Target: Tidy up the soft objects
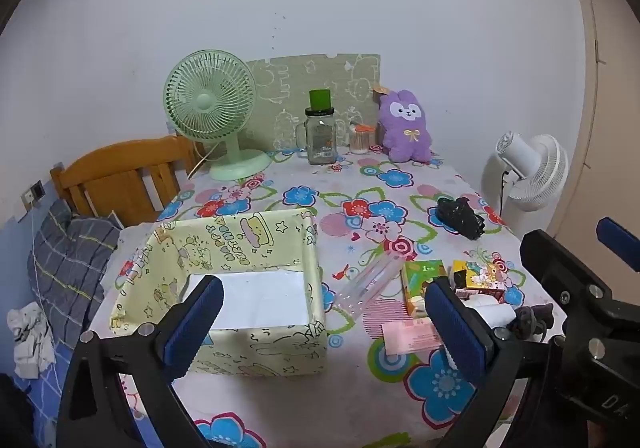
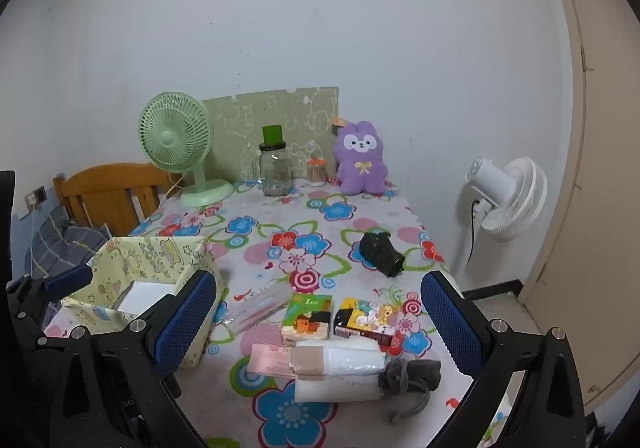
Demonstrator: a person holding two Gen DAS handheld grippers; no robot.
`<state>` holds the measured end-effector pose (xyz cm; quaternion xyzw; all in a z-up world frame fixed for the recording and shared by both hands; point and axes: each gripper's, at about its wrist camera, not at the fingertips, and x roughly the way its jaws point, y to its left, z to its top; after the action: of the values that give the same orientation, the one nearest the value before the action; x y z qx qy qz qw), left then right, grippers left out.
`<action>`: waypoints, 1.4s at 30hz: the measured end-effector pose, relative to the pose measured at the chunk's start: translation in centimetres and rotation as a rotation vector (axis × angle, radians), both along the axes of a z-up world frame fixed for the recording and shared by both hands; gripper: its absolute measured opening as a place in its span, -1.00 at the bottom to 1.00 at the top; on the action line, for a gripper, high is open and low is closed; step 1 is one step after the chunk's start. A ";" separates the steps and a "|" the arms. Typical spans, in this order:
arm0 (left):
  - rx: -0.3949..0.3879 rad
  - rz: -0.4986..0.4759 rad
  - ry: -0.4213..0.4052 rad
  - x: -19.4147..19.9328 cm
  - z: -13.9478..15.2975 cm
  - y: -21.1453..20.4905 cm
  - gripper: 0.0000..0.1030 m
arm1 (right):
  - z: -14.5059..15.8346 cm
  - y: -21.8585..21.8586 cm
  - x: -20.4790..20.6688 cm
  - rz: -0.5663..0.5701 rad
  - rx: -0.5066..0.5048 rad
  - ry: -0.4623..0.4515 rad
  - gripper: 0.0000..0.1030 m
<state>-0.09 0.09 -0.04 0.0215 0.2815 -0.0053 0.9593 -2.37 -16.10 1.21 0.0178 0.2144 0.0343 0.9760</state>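
Note:
A pale yellow cartoon-print box (image 1: 280,348) (image 2: 120,312) stands open on the table's left, with a white bottom showing. My left gripper (image 1: 324,324) is open and empty, above the box's near right corner. My right gripper (image 2: 318,320) is open and empty, above a cluster of small things: an orange tissue pack (image 2: 307,316), a black-and-yellow pack (image 2: 368,318), a pink packet (image 2: 272,360), a white plastic-wrapped roll (image 2: 340,364), a grey knotted cloth (image 2: 408,374) and a clear pen sleeve (image 2: 260,308). A black crumpled bag (image 2: 380,248) lies farther back. A purple plush rabbit (image 2: 360,160) sits against the wall.
A green desk fan (image 2: 176,144), a glass jar with green lid (image 2: 276,164) and a small orange-lidded jar (image 2: 316,170) stand at the back. A white floor fan (image 2: 508,200) is at the right. A wooden chair (image 2: 112,196) and bedding (image 1: 68,256) are at the left.

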 end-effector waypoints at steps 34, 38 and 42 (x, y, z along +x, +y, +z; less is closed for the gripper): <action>-0.020 -0.016 0.022 0.1 0.0 -0.2 0.97 | -0.2 -0.2 0.0 -0.022 0.042 0.016 1.00; -0.020 -0.015 0.017 0.1 0.0 -0.3 0.97 | -0.4 -0.4 0.0 -0.019 0.061 0.025 1.00; -0.020 -0.015 0.015 0.0 0.1 -0.4 0.97 | -0.4 -0.3 0.0 -0.021 0.061 0.024 1.00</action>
<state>-0.08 -0.27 0.05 0.0142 0.2885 -0.0154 0.9572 -2.38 -16.43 0.85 0.0502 0.2248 0.0304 0.9726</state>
